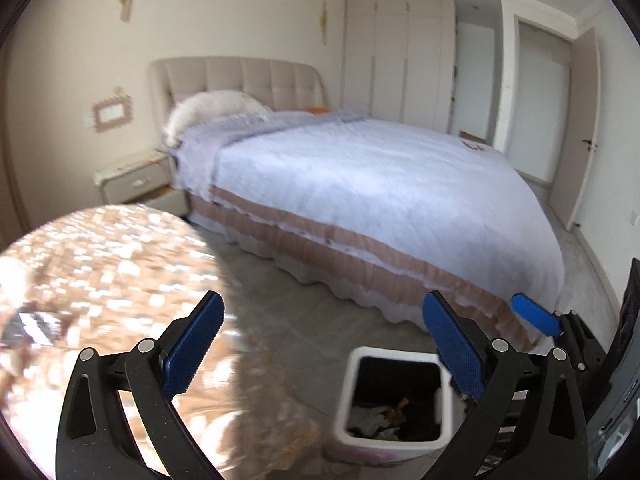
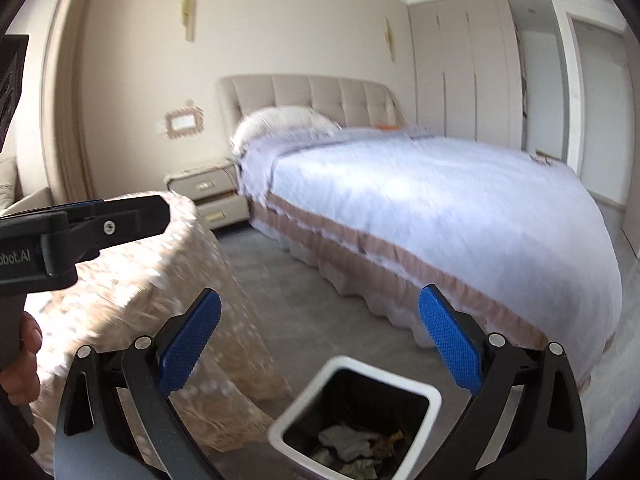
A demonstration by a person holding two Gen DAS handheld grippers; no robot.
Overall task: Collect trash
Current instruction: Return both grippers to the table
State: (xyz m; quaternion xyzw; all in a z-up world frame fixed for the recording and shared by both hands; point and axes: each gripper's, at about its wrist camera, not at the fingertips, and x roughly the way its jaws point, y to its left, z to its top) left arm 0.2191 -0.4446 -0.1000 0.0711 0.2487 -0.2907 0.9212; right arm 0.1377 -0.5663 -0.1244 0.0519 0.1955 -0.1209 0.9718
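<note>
Both my grippers are spread wide and carrying nothing: the left gripper [image 1: 320,344] and the right gripper [image 2: 320,340] each frame the white trash bin [image 2: 400,380] on the floor below. Crumpled tissue [image 2: 348,442] and brownish scraps already lie inside it. I judge I'm between pickups, having nothing in hand. Next I'd swing toward the round table with the patterned cloth [image 1: 100,264], where blurred items sit near its left edge; I can't tell what they are.
</note>
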